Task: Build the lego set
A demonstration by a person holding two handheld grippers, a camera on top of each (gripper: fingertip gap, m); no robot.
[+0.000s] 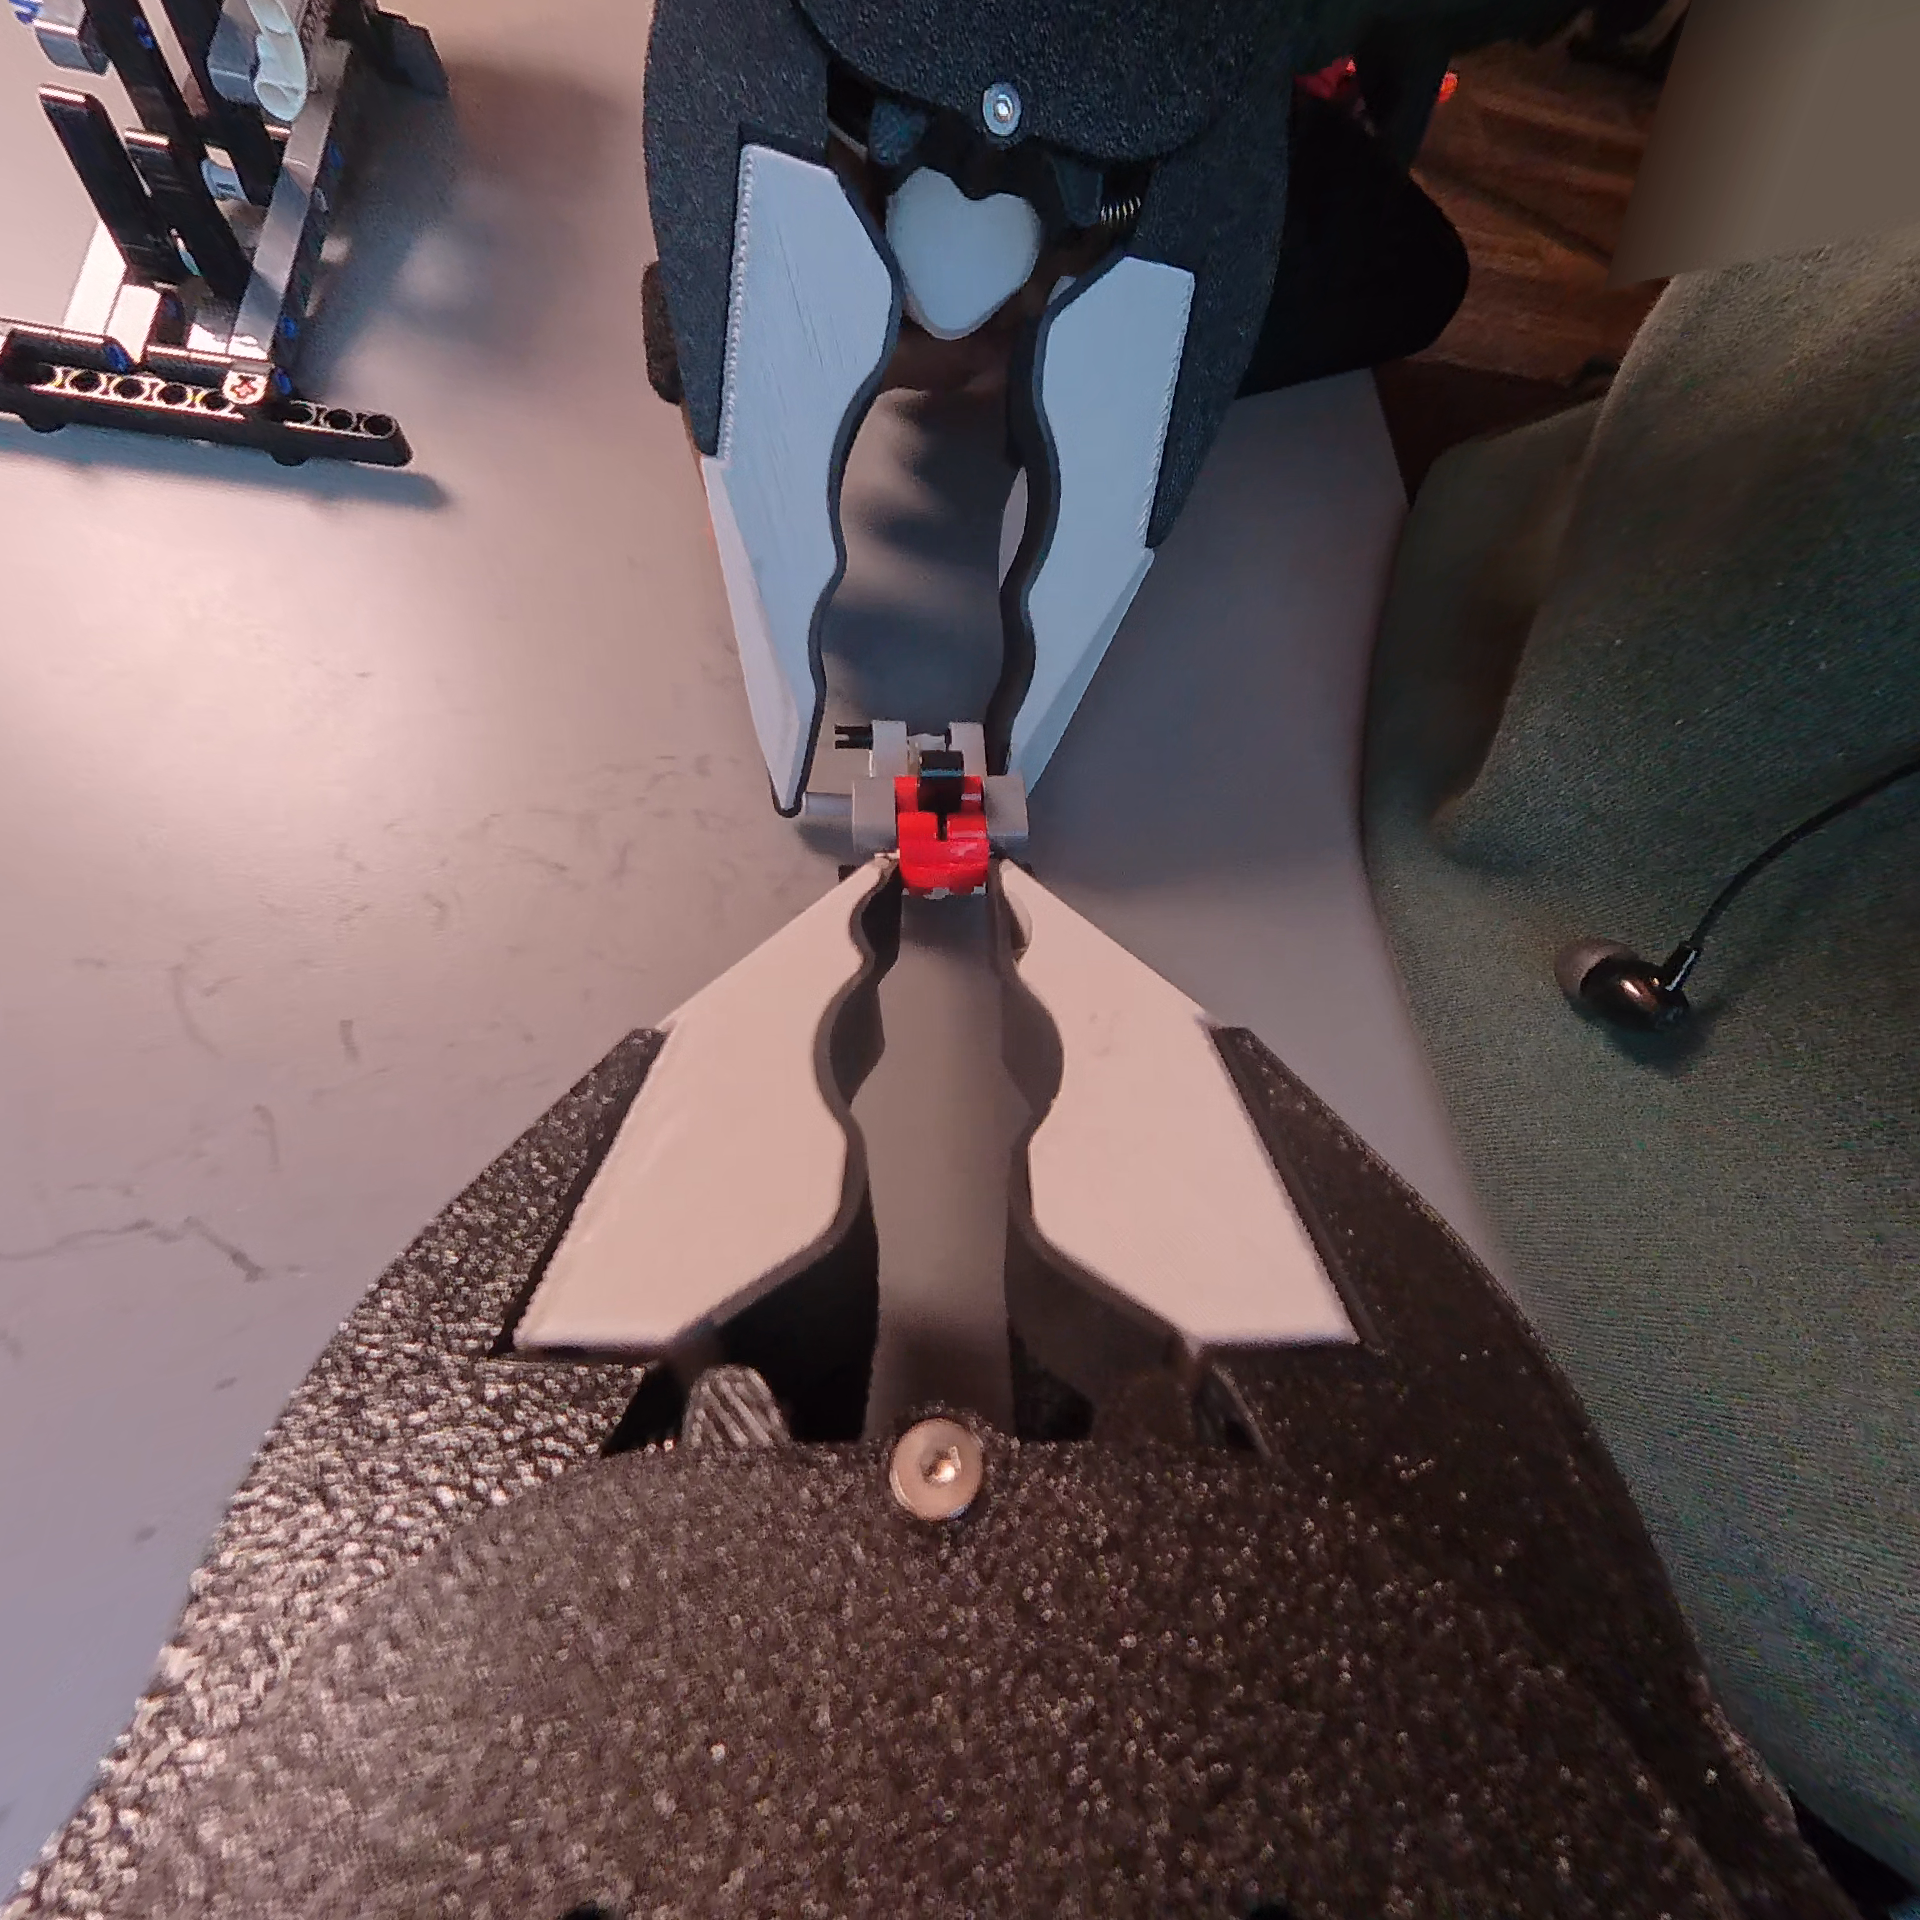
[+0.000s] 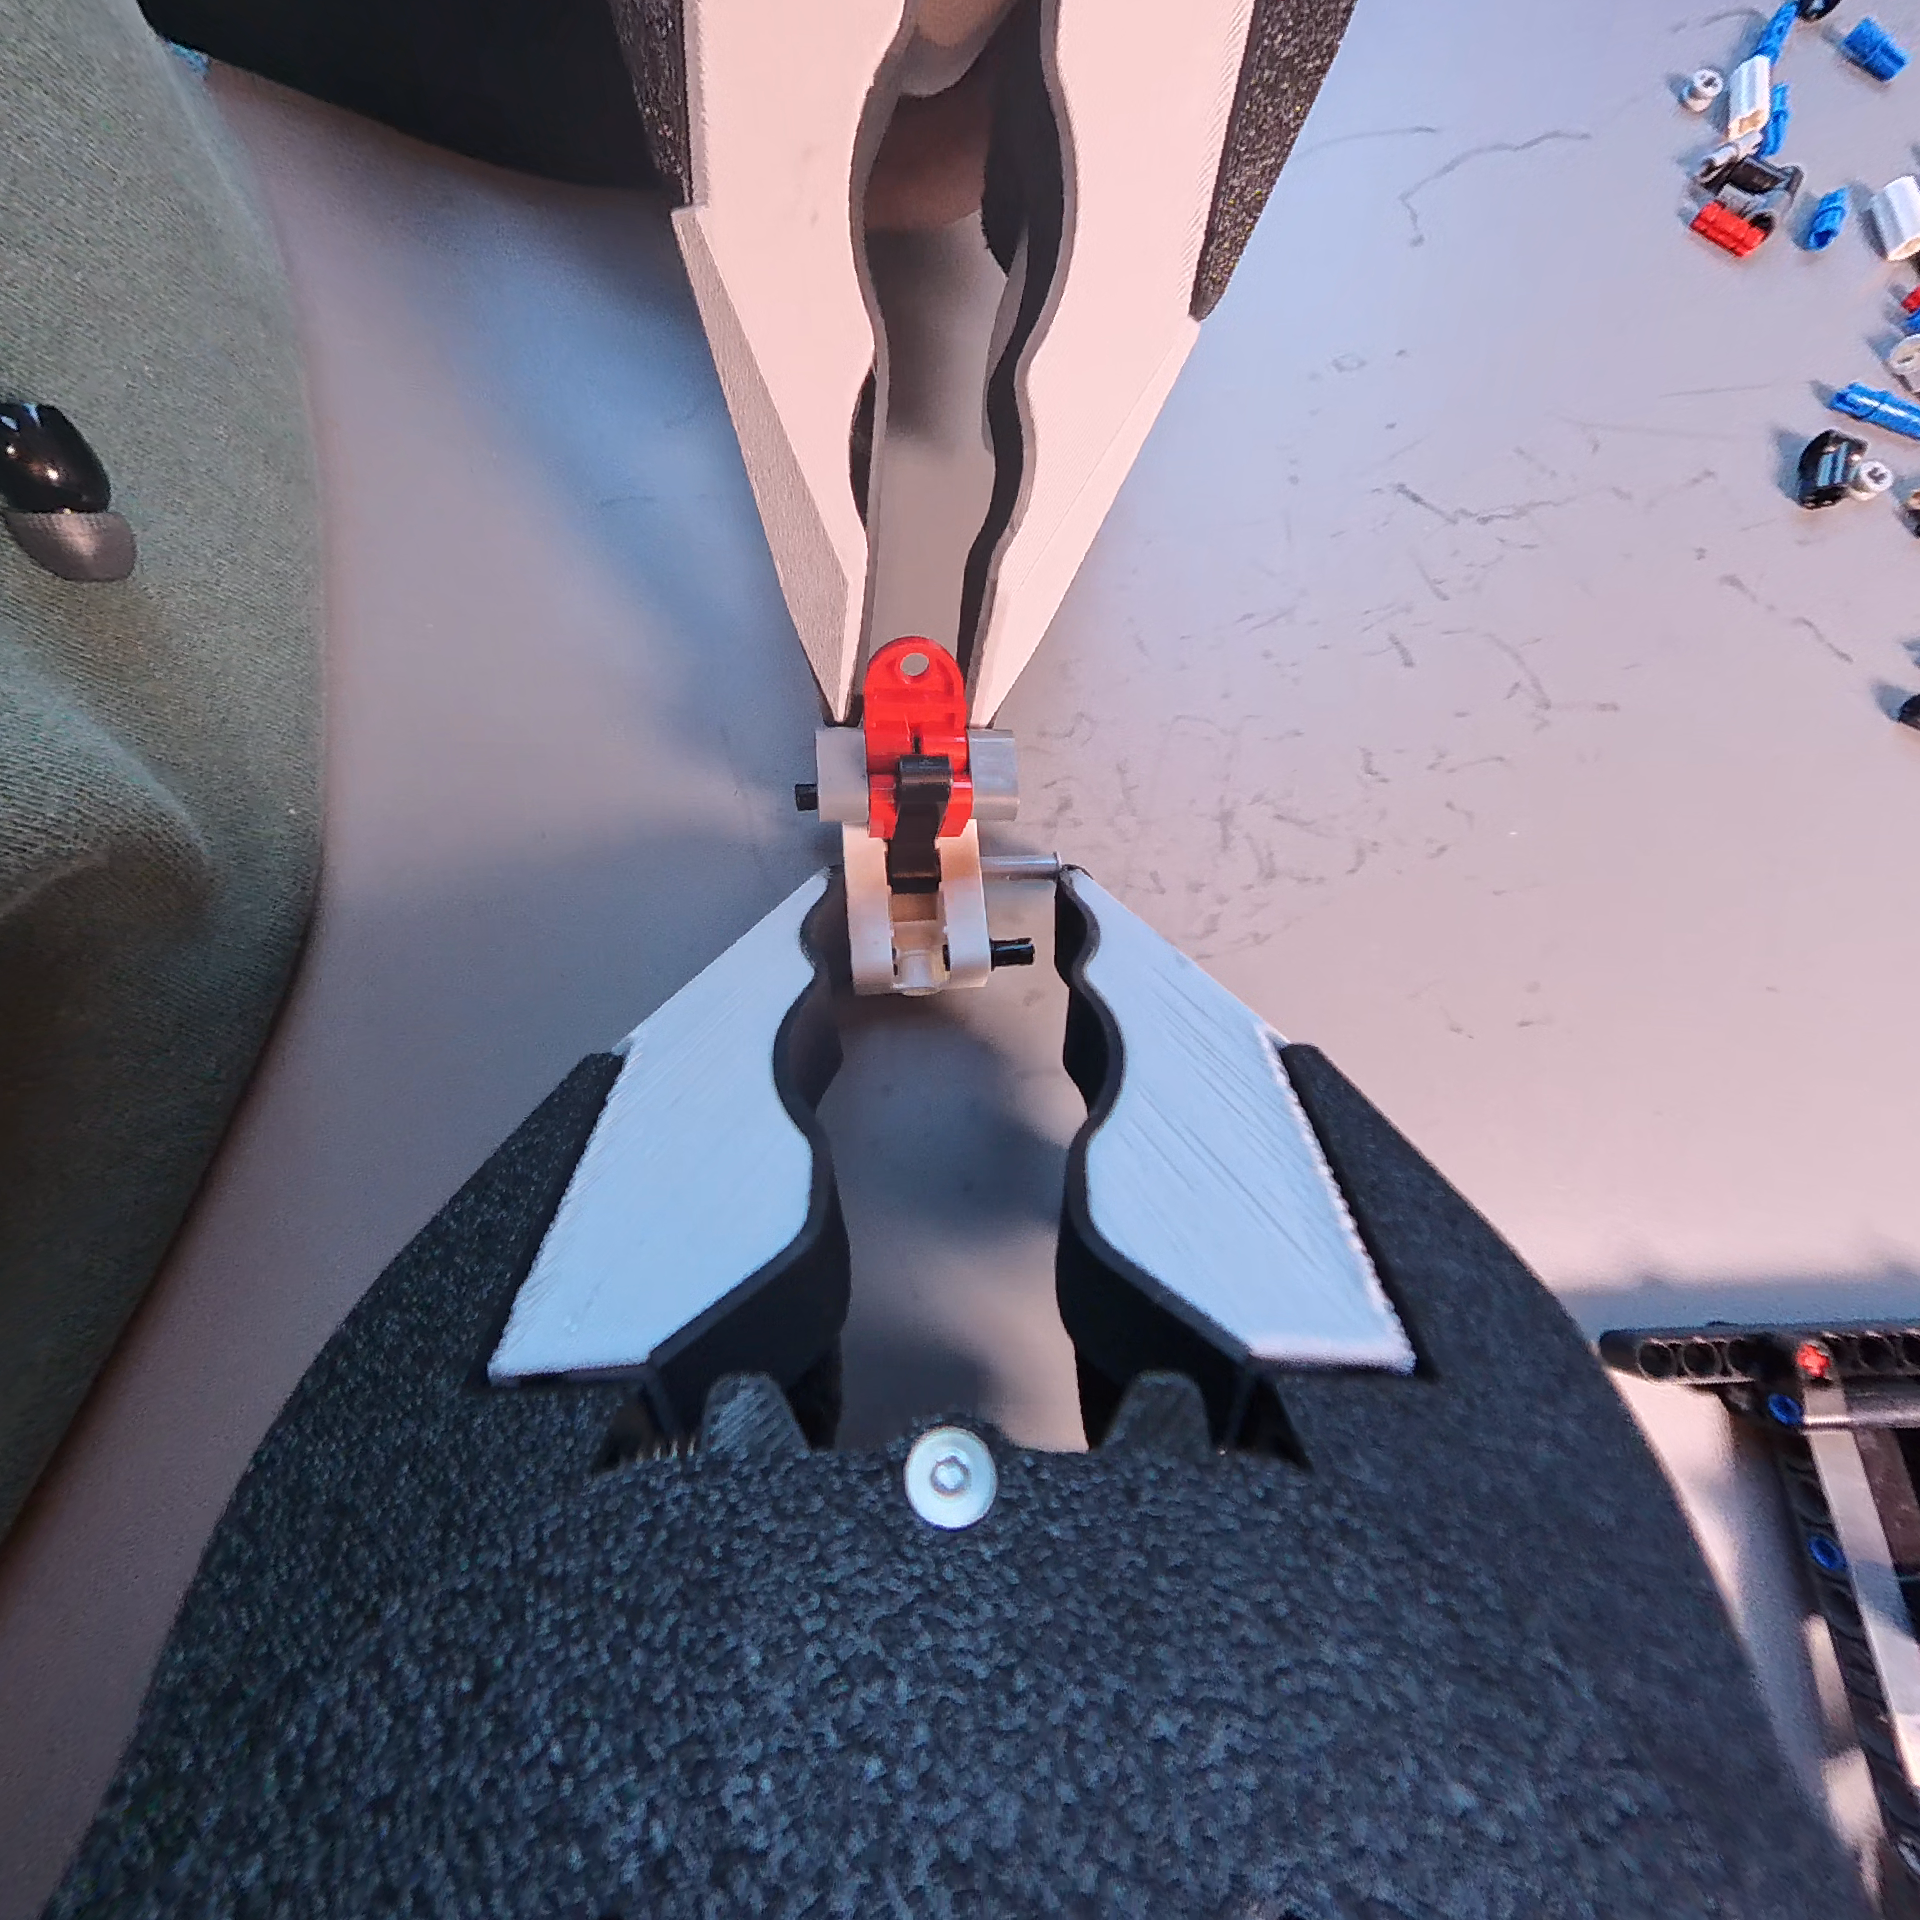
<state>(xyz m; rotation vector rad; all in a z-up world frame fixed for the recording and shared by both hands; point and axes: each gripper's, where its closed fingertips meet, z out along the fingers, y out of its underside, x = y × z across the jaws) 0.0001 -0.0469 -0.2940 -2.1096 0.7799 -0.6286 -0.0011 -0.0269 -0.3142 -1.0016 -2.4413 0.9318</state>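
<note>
A small Lego sub-assembly is held above the grey table (image 1: 312,831) between both grippers, which face each other tip to tip. My left gripper (image 1: 940,868) is shut on its red piece (image 1: 940,842); it also shows in the right wrist view (image 2: 912,717), coming from the top. My right gripper (image 2: 943,881) is closed across the white piece (image 2: 914,935) and a grey axle stub (image 2: 1023,860) on its side. A grey connector (image 2: 992,790) and a black pin (image 2: 914,821) join red and white. The right gripper also shows in the left wrist view (image 1: 906,795).
A larger black frame model (image 1: 187,260) stands on the table, also in the right wrist view (image 2: 1849,1455). Several loose blue, white, red and black pieces (image 2: 1787,156) lie farther off. A green upholstered seat (image 1: 1662,727) with a black earbud (image 1: 1621,997) borders the table edge. The grippers are tip to tip, or close to it.
</note>
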